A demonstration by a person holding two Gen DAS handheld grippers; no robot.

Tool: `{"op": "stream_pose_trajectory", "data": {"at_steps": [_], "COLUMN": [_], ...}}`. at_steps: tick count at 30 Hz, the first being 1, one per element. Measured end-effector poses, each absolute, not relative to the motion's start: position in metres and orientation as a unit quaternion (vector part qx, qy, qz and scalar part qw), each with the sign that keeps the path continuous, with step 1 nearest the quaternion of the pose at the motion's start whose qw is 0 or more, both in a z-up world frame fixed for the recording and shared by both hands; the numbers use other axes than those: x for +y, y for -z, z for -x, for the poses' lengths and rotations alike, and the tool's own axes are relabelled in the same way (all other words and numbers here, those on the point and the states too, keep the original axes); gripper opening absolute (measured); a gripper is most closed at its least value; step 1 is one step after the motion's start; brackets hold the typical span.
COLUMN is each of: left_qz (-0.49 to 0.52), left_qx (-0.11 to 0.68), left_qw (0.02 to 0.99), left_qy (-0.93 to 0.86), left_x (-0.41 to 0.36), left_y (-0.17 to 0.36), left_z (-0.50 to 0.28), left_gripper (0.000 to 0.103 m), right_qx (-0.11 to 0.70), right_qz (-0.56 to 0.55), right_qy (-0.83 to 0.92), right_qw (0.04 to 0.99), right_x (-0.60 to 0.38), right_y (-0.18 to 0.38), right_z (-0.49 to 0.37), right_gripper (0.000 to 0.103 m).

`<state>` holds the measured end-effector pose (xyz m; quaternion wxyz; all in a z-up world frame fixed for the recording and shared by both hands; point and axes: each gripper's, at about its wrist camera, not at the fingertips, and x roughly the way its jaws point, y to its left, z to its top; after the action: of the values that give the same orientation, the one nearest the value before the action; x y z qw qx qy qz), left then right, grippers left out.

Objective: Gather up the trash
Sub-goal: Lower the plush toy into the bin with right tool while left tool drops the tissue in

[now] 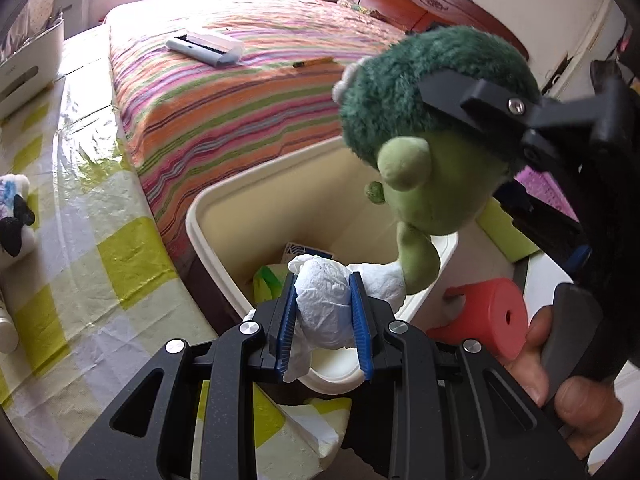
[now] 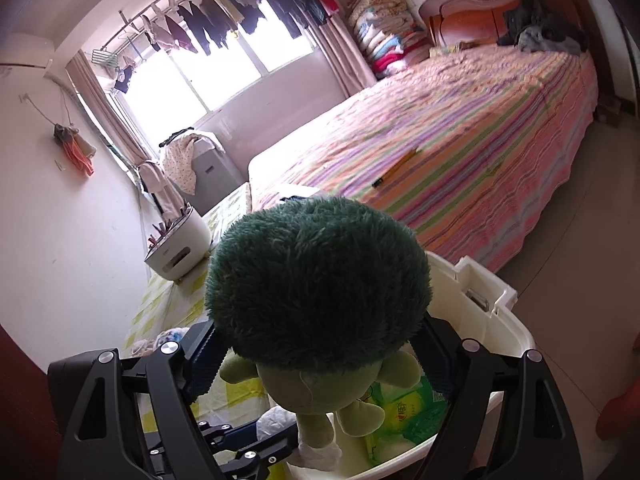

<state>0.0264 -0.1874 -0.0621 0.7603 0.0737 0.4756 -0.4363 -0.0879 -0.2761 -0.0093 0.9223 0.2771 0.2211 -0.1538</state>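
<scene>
I see the bed [image 1: 224,92] under a striped cover, my landmark. On it: a white flat device [image 1: 204,46] near the far end, a pencil [image 1: 313,63] just right of that. Left of the bed is a table in a yellow-checked cloth [image 1: 100,248], touching the bed's side; a white box [image 1: 28,68] and a black-and-white soft toy [image 1: 14,220] sit on it.
</scene>
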Motion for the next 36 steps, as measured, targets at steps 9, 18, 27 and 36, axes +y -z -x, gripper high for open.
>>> {"op": "stream_pose_trajectory", "data": {"at_steps": [9, 18, 27, 36], "left_qz": [-0.073, -0.077, -0.067, -0.059], "left_qx": [0.466, 0.473, 0.489, 0.499], "left_qw": [0.769, 0.771, 0.765, 0.756], "left_qy": [0.431, 0.42, 0.414, 0.419], "left_x": [-0.176, -0.179, -0.179, -0.177], "left_y": [0.059, 0.067, 0.075, 0.076], "left_z": [-0.021, -0.028, -0.042, -0.049], "left_gripper": [0.026, 0.026, 0.026, 0.027], "right_qx": [0.217, 0.248, 0.26, 0.25], "right_qz": [-0.272, -0.238, -0.213, -0.214], "right_qy": [0.175, 0.168, 0.176, 0.169], "right_qw": [0.921, 0.924, 0.925, 0.929], "right_x": [-0.28, -0.284, -0.279, -0.279], "right_y": [0.008, 0.013, 0.02, 0.018], "right_z": [0.086, 0.071, 0.067, 0.069], "right_gripper": [0.08, 0.08, 0.08, 0.08]}}
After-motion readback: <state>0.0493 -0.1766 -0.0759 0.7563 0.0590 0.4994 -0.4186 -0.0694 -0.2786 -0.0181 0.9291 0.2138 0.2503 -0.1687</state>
